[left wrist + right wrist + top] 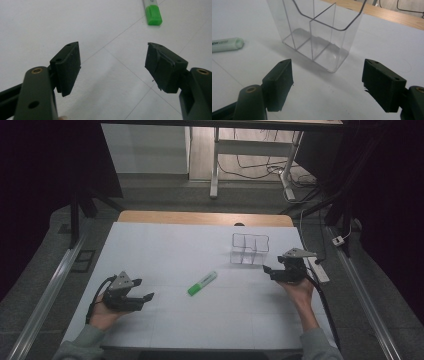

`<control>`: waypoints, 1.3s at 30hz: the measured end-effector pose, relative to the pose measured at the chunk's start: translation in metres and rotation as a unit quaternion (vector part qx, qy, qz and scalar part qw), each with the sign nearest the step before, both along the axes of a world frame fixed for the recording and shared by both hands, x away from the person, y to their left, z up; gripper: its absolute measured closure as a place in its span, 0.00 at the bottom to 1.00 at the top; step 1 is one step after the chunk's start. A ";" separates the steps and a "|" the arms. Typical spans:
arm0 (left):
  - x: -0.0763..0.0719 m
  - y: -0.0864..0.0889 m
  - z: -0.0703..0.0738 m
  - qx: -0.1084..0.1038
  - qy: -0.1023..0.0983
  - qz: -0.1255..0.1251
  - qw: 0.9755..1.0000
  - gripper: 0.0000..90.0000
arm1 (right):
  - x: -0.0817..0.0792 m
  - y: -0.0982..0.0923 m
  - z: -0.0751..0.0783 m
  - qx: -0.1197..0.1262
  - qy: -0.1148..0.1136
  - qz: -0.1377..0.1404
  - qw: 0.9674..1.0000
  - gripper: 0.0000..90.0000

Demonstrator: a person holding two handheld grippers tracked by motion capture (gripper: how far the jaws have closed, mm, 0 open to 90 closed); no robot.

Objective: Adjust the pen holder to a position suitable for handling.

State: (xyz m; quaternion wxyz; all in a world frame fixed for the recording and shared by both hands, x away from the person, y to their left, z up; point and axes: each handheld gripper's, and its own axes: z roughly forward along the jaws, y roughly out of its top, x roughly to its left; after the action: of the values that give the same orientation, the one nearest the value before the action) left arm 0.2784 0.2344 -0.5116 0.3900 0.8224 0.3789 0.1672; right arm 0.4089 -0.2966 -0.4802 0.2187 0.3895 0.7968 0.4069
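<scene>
Right gripper (270, 270) – jaws wide, nothing between them, just beside clear divided holder (249, 249); left gripper (145, 291) wide too, idle | green highlighter (202, 283) lies mid-table, between both | risk – a stray jaw nudges the light holder; it tips or skids
</scene>
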 end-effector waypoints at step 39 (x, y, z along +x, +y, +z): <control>0.000 -0.001 0.000 0.005 -0.003 -0.003 1.000 0.32 | 0.039 -0.006 -0.008 -0.018 0.020 -0.019 0.999 0.99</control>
State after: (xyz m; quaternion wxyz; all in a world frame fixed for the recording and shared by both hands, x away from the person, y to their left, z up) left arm 0.2785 0.2339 -0.5117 0.3872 0.8252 0.3744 0.1702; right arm 0.4483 -0.3025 -0.4877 0.2172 0.4086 0.8005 0.3808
